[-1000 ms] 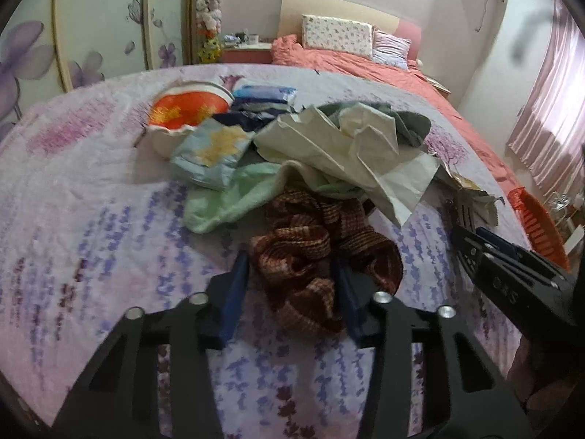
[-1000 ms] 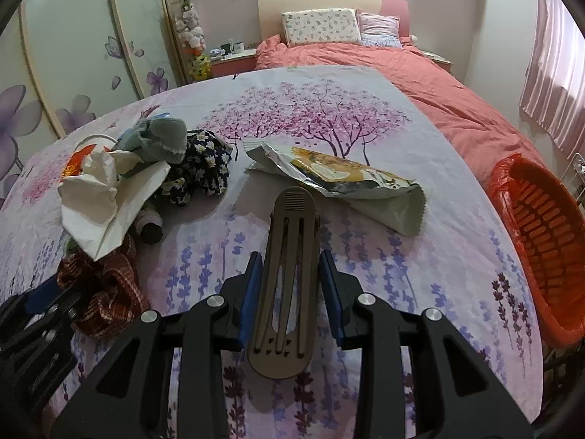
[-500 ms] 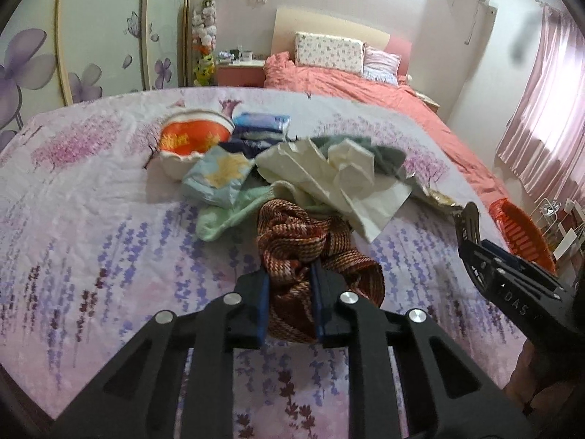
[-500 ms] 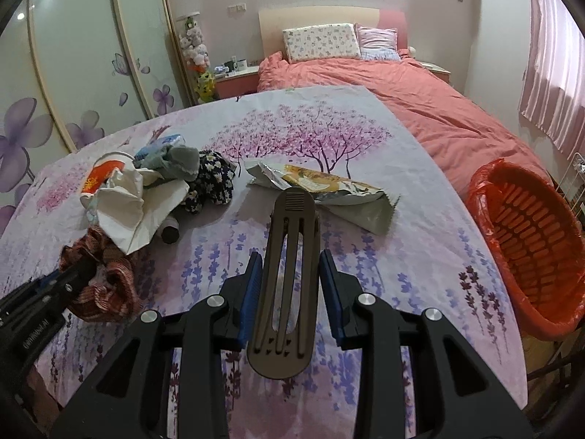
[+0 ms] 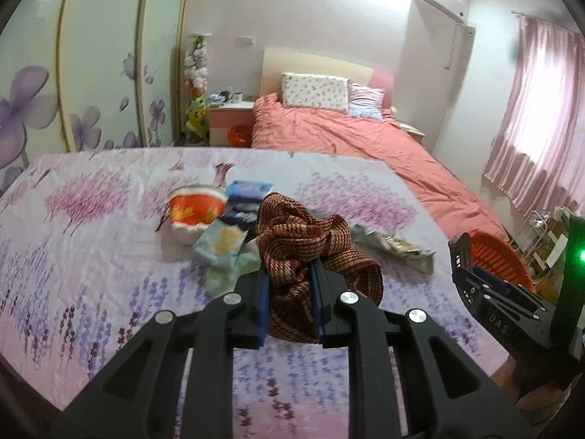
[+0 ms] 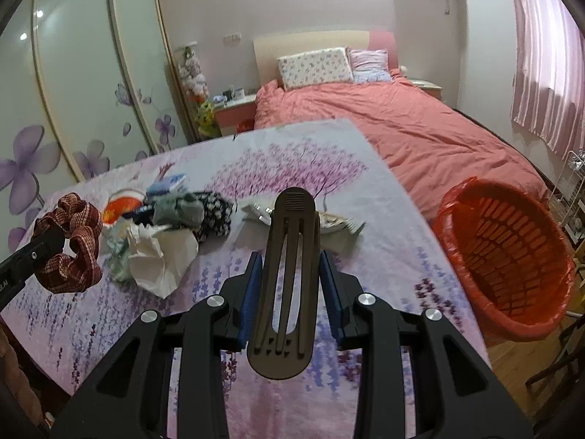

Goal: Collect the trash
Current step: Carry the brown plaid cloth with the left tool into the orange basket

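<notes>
My left gripper (image 5: 290,281) is shut on a red-brown woven cloth (image 5: 303,241) and holds it above the table; the cloth also shows at the left of the right wrist view (image 6: 69,241). My right gripper (image 6: 290,278) is shut on a flat brown slotted plastic piece (image 6: 289,274), held above the table. On the flowered tablecloth (image 6: 365,256) lies a pile: crumpled white paper (image 6: 164,256), an orange-and-white bowl (image 5: 195,212), snack wrappers (image 5: 223,237), a grey cloth (image 6: 179,210) and a silver foil bag (image 5: 395,245).
An orange basket lined with a red bag (image 6: 504,256) stands on the floor past the table's right edge. A bed with a salmon cover (image 6: 402,124) lies beyond the table. Wardrobe doors (image 6: 91,91) stand on the left.
My left gripper closed on the woven cloth and lifted it off the table, out of the pile. My right gripper rose with the brown piece still in it; the basket shows more fully.
</notes>
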`<state>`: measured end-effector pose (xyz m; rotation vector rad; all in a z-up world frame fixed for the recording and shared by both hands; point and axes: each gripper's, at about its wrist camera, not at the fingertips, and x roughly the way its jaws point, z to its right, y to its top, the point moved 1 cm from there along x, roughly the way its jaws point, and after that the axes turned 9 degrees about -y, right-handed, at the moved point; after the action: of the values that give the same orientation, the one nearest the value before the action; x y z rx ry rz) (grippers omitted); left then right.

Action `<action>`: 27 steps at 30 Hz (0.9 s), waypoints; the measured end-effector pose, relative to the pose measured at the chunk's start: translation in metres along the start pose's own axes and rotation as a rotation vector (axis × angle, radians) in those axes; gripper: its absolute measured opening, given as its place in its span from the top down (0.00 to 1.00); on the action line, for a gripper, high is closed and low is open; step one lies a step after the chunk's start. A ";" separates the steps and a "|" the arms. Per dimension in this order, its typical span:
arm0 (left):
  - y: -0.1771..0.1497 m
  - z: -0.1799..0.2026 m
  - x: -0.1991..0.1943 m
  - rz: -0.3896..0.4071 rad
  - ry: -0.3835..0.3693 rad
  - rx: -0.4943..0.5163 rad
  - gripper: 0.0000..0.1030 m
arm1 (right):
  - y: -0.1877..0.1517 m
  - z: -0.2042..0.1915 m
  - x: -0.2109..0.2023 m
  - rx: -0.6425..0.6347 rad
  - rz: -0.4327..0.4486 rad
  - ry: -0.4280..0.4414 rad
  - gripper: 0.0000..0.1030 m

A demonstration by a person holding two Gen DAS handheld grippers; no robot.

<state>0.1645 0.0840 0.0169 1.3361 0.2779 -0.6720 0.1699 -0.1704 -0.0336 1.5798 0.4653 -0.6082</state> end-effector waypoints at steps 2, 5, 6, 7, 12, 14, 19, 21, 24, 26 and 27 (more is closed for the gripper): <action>0.005 0.014 0.000 0.005 -0.027 0.018 0.81 | 0.003 0.011 -0.005 0.014 0.018 -0.008 0.68; 0.009 0.035 0.004 0.005 -0.067 0.048 0.81 | 0.005 0.023 -0.013 0.032 0.037 -0.025 0.68; 0.011 0.046 0.007 0.004 -0.085 0.061 0.81 | 0.006 0.030 -0.016 0.040 0.044 -0.032 0.68; 0.012 0.052 0.008 0.003 -0.097 0.069 0.81 | 0.007 0.034 -0.018 0.047 0.050 -0.039 0.68; 0.012 0.096 0.027 -0.025 -0.181 0.114 0.81 | 0.012 0.066 -0.023 0.096 0.077 -0.082 0.68; 0.011 0.110 0.035 -0.039 -0.213 0.124 0.81 | 0.013 0.081 -0.024 0.118 0.085 -0.104 0.68; 0.010 0.157 0.059 -0.070 -0.307 0.171 0.81 | 0.015 0.115 -0.022 0.169 0.094 -0.150 0.68; 0.010 0.178 0.070 -0.079 -0.341 0.196 0.81 | 0.015 0.131 -0.020 0.196 0.098 -0.170 0.68; 0.008 0.208 0.085 -0.090 -0.387 0.237 0.81 | 0.015 0.153 -0.017 0.234 0.103 -0.194 0.68; 0.007 0.226 0.095 -0.100 -0.413 0.259 0.81 | 0.014 0.167 -0.013 0.259 0.104 -0.209 0.68; 0.007 0.231 0.102 -0.106 -0.422 0.267 0.81 | 0.014 0.169 -0.011 0.267 0.104 -0.213 0.68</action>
<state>0.2053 -0.1656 0.0203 1.3993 -0.0866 -1.0894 0.1518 -0.3395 -0.0229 1.7555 0.1451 -0.7735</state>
